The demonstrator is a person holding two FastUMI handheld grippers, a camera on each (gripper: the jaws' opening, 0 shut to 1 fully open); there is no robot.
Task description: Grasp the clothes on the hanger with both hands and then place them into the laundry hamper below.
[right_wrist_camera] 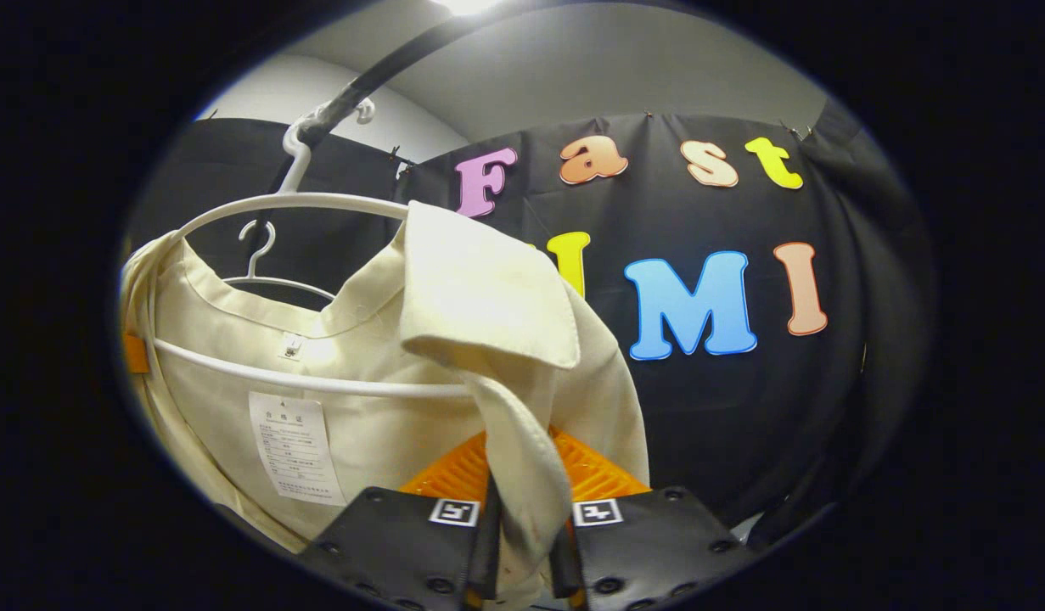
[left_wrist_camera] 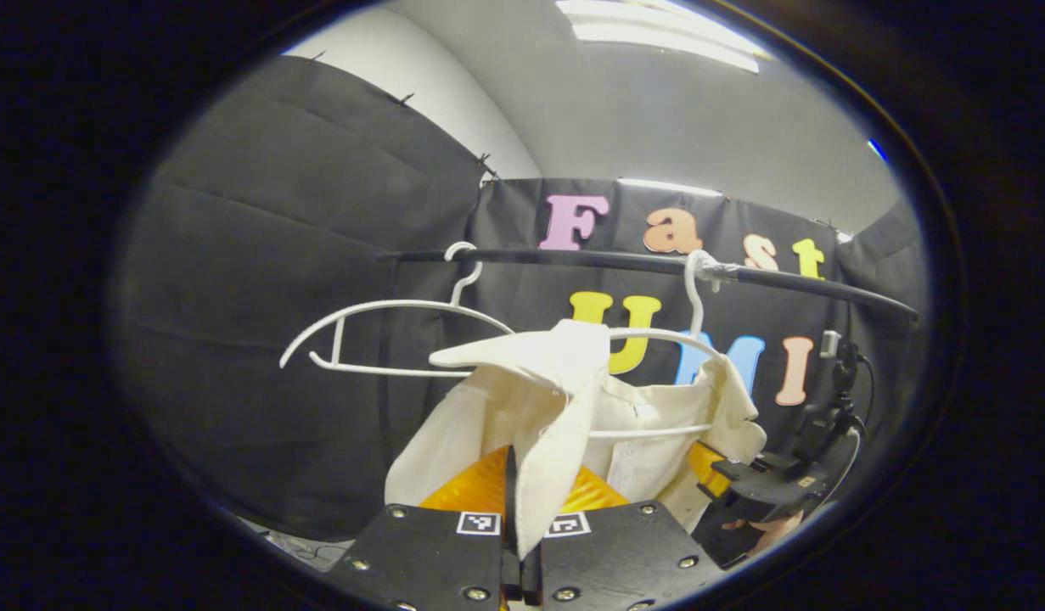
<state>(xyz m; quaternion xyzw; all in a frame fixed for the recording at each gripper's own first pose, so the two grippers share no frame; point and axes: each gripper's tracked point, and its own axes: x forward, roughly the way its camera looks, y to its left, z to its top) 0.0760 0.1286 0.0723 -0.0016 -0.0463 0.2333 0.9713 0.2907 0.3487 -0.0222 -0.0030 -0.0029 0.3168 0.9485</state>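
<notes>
A: The left gripper (left_wrist_camera: pixel 522 543) is closed on a fold of the cream garment (left_wrist_camera: pixel 556 399). In the left gripper view, the cloth goes down between its two fingers, and both fingers press on it.

B: And the right gripper (right_wrist_camera: pixel 522 543)?

A: The same. In the right gripper view, a strip of the garment (right_wrist_camera: pixel 488 314) hangs down between the fingers and is pinched there.

B: Where is the garment itself?

A: It is on a white hanger (left_wrist_camera: pixel 658 339), which hangs by its hook from a dark rail (left_wrist_camera: pixel 624 263). One shoulder part is lifted and folded over the hanger's arm. In the right gripper view, the hanger (right_wrist_camera: pixel 301 204) passes through the neck opening, and a white label (right_wrist_camera: pixel 294 445) is sewn inside the back.

B: Is anything else on the rail?

A: Yes, a second white hanger (left_wrist_camera: pixel 386 335) with nothing on it, just to the side of the first one.

B: Do you see the other gripper from the left gripper view?

A: At the lower right edge, a dark device (left_wrist_camera: pixel 768 484) with a cable, near the garment's hem. I cannot tell more about it.
</notes>
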